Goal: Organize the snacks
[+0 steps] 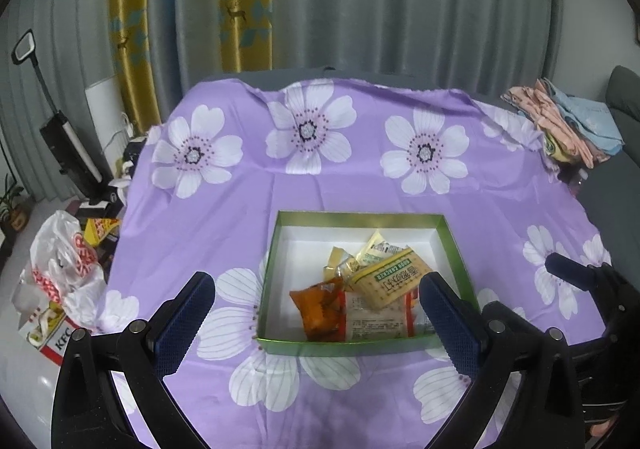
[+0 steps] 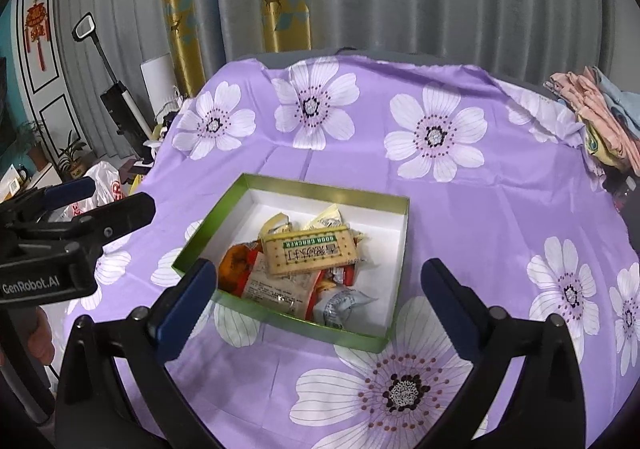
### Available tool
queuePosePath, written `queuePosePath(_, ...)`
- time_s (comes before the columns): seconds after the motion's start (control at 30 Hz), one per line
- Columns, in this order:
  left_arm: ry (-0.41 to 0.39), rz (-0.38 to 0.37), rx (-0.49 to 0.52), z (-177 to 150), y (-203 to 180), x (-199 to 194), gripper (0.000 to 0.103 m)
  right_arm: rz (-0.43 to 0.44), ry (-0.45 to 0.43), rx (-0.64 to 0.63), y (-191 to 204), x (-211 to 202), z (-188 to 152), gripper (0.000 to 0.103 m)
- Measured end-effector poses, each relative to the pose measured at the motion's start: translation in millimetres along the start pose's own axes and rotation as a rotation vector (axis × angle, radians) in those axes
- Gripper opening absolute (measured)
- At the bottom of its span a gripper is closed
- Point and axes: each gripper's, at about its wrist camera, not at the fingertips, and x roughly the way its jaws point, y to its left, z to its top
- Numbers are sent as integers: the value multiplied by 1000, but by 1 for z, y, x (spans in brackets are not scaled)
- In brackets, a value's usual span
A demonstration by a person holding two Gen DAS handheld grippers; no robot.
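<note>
While both tools hang above the table w/ nothing between their pads, the near view is mostly black frames: the left gripper (image 1: 316, 289) has its blue fingers spread wide, and the right gripper (image 2: 318, 275) is spread just as wide – neither pinches a thing. Each points down at a slant toward the box, prob. so the cameras keep the contents in sight. Just past the fingertips sits the green box (image 1: 450, 233), open-topped, white inside, on the purple floral cloth (image 1: 360, 169); its low walls are what hold the loose packs together. Snacks are all inside it, crowded toward the near side: a cracker pack (image 2: 310, 251) lies flat on top of the heap, an orange packet (image 1: 320, 305) at the near-left, a clear-wrapped pack (image 2: 276, 285) under the crackers, a pale crumpled pack (image 2: 340, 307) by the near wall, small yellow sachets (image 1: 376, 249) behind. No snack shows on the cloth outside the box, so sorting looks about done – my guess. Further off, at the cloth's far right edge, a pile of folded fabric (image 1: 568, 121); left of the table, on the floor, a plastic bag (image 1: 64, 261); behind everything, grey-and-gold curtains (image 1: 360, 9).
</note>
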Motion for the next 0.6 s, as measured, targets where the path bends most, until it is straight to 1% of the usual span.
queuePosePath(0.3,-5,3,-2,1,0,-7,101,-10,-13,-21,5,-11,5,103)
queuePosePath(0.6,4,6,-10,4,1,-9,101,-13,-10,-26,6,-10,7,103)
